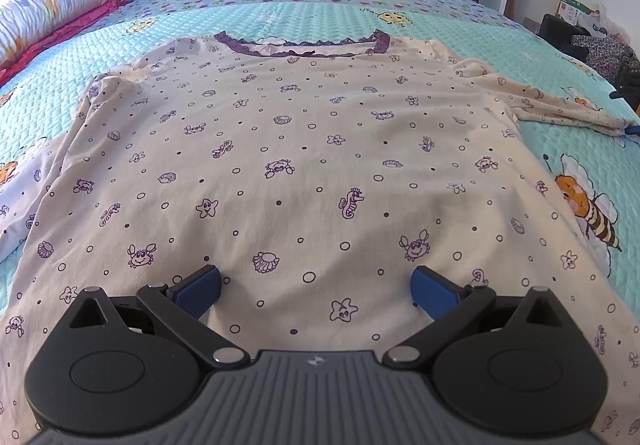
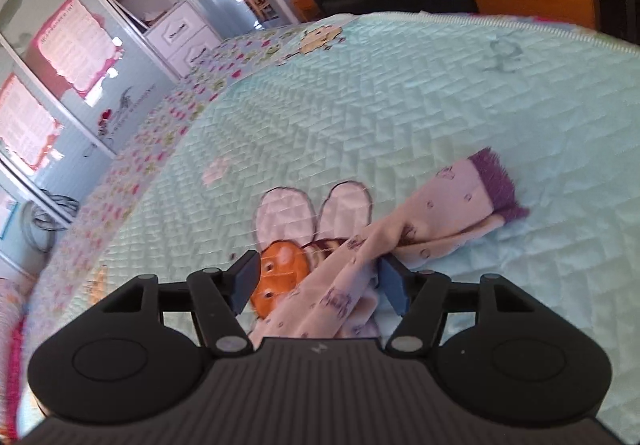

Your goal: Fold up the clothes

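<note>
A quilted bedspread [image 1: 280, 17] carries the cream pyjama top [image 1: 304, 149], spread flat and face up, neckline at the far end, no fold made yet, so nearly everything's left. Left gripper [image 1: 316, 287] hovers over the hem, jaws wide, holding nothing. Right gripper [image 2: 318, 281] stands open around the sleeve [image 2: 420, 229], not clamped.

Two handheld grippers, alike in build. Left gripper [image 1: 316, 287]: ribbed grey housing with a small white logo, two rounded black plastic discs, black linkage bars on silver pivot pins, textured blue rubber pads [image 1: 199, 287]. Right gripper [image 2: 318, 285]: same ribbed body, black discs, silver pins, blue pads [image 2: 394, 285].
</note>
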A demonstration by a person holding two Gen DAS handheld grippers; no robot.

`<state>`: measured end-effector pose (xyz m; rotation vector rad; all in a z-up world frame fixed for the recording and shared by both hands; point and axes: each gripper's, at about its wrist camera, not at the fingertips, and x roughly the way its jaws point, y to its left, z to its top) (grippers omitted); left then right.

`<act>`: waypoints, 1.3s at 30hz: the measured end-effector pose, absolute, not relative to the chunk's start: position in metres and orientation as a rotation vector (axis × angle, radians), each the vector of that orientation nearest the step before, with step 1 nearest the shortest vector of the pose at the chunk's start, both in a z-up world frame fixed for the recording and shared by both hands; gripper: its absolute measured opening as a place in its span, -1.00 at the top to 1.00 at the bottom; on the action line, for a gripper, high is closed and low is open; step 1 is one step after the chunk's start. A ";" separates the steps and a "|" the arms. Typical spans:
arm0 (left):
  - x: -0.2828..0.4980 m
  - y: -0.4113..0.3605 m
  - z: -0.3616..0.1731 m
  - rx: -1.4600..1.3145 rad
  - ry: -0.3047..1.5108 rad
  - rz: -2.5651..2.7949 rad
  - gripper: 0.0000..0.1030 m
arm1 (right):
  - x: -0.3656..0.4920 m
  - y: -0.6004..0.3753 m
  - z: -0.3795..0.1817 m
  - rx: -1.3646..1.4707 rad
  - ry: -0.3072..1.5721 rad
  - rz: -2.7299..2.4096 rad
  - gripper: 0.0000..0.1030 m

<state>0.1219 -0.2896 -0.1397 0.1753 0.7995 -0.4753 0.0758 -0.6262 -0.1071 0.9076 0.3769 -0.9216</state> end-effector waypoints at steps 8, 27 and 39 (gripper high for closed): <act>0.122 -0.290 -0.140 0.175 0.799 -0.477 -1.00 | 0.068 -0.622 -0.101 1.014 0.312 -0.850 -0.29; 0.120 -0.290 -0.141 0.179 0.783 -0.473 -1.00 | 0.086 -0.622 -0.117 0.971 0.338 -0.860 0.40; 0.121 -0.290 -0.140 0.176 0.786 -0.477 -1.00 | 0.107 -0.596 -0.046 0.668 0.241 -0.767 0.87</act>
